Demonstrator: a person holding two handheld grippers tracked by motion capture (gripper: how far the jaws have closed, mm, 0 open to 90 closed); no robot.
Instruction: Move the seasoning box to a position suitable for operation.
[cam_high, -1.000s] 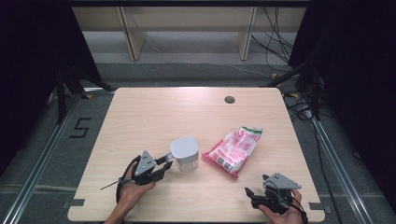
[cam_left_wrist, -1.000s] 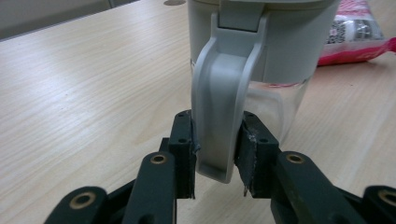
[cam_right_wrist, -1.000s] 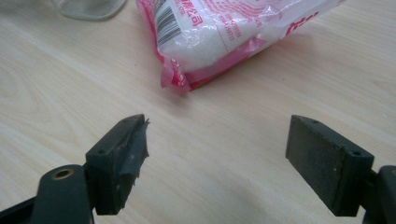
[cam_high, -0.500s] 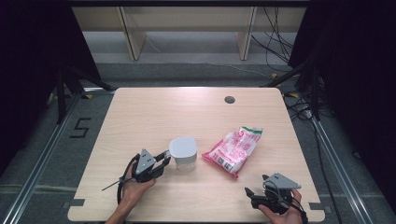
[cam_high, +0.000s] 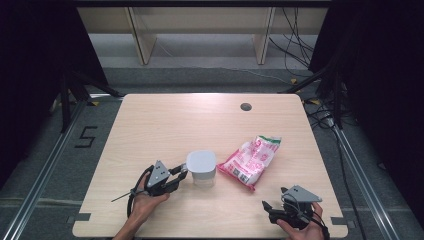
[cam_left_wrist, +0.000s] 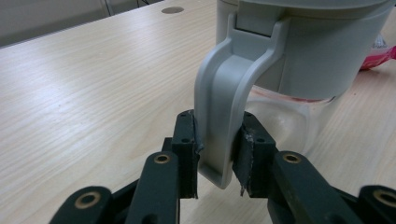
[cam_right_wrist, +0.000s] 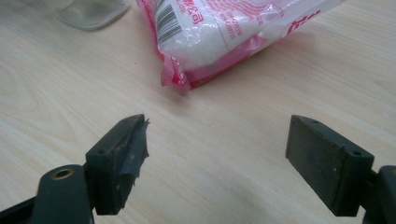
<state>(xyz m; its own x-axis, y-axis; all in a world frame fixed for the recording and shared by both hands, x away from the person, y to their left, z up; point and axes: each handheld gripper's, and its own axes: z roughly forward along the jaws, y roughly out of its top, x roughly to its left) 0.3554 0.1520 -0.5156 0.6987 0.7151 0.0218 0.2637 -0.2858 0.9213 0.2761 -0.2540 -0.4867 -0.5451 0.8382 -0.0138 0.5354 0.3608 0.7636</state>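
Note:
A clear jug with a grey lid (cam_high: 201, 167) stands upright near the table's front, left of centre. My left gripper (cam_high: 182, 173) reaches it from the left. In the left gripper view, my left gripper (cam_left_wrist: 218, 154) is shut on the jug's grey handle (cam_left_wrist: 224, 107), with a pad pressing on each side. To the jug's right lies a pink and white bag (cam_high: 252, 160). Near the front right corner, my right gripper (cam_high: 267, 207) rests low over the wood. In its own view my right gripper (cam_right_wrist: 217, 154) is open with nothing between the pads, and the bag (cam_right_wrist: 224, 32) lies just ahead.
The light wooden table (cam_high: 175, 125) has a round cable hole (cam_high: 245, 106) near its far edge. The jug's clear base (cam_right_wrist: 91, 11) shows at the top left of the right gripper view. Cables trail on the floor at the back right.

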